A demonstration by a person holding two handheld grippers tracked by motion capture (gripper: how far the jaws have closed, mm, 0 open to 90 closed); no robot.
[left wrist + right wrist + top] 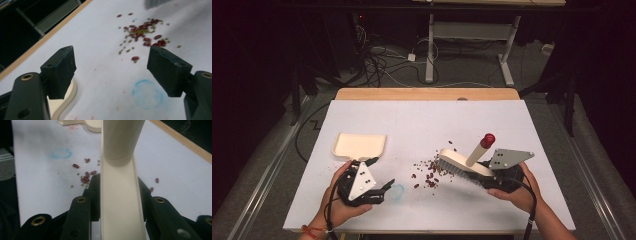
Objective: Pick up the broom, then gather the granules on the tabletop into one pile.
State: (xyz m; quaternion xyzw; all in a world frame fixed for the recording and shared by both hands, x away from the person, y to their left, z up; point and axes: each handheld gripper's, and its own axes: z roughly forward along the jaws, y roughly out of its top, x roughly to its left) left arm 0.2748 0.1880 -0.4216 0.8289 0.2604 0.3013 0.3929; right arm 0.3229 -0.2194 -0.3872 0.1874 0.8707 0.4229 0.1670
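My right gripper (pixel 484 172) is clamped on the brush (pixel 462 166) back, jaws pressed on both sides of the cream body, seen close in the right gripper view (pixel 120 202). Red-tipped handle sticks up, bristles down on the table (pixel 427 120), touching the right edge of the beans (pixel 428 175).

My left gripper (pixel 384 189) has jaws wide open, nothing between them; the left gripper view shows both pads (pixel 60 70) apart over bare table. It sits just in front of the dustpan (pixel 360 145), near it but not holding it. A faint blue circle (pixel 147 93) is on the table just under the jaws.

Beans in the left gripper view (pixel 145 32): red ones mixed with small greenish bits, loosely scattered mid-table between the two grippers, a few strays farther back near the brush.

Progress, my judgement: early. Brush gripped and at the pile. Pan lies flat, empty as far as I can see, well apart from the beans. Left to do: grab the pan, bring it up to the pile, sweep the beans in, catch strays.
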